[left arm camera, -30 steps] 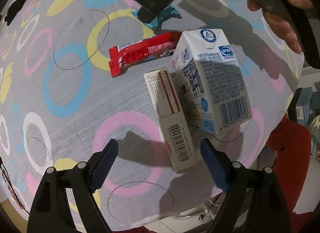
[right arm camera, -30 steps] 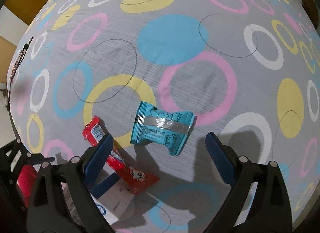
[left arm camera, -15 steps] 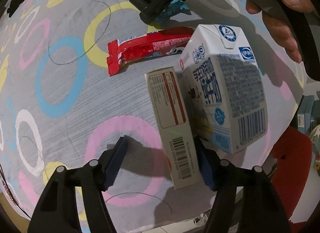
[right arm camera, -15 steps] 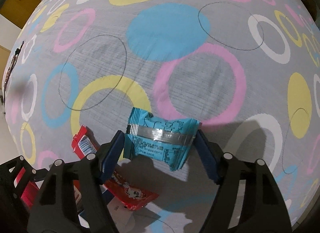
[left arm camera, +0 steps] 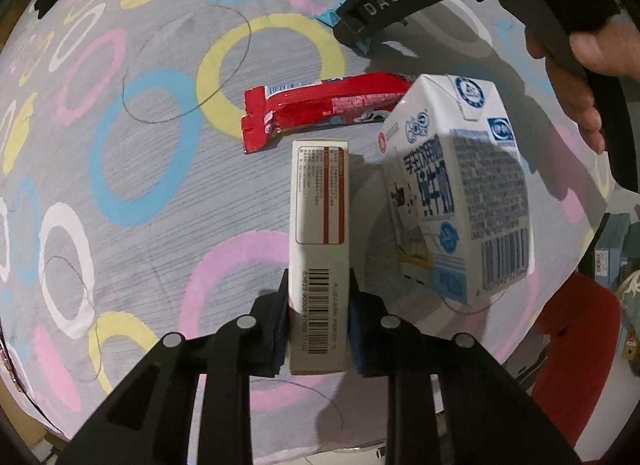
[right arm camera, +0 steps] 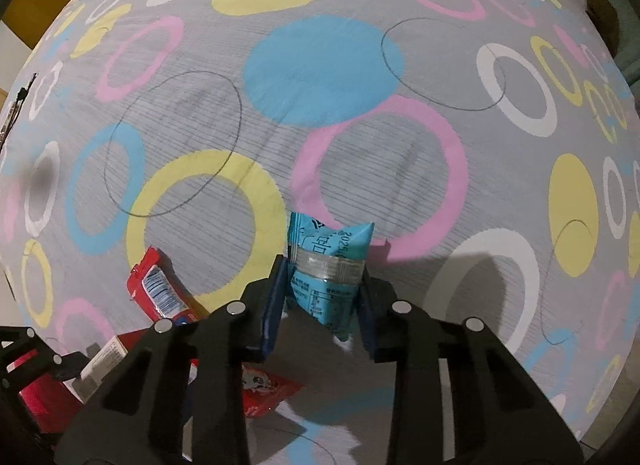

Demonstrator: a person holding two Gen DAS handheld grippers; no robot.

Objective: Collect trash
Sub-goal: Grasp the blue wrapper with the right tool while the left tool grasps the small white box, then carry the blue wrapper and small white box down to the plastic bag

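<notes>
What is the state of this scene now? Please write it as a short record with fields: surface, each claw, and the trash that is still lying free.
surface: grey cloth printed with coloured rings
left claw: shut on the narrow white box, gripped at its barcode end
right claw: shut on the blue snack packet, squeezed between the pads
free trash: red wrapper lying flat; milk carton beside the narrow white box, not gripped
bin: none visible in either view
</notes>
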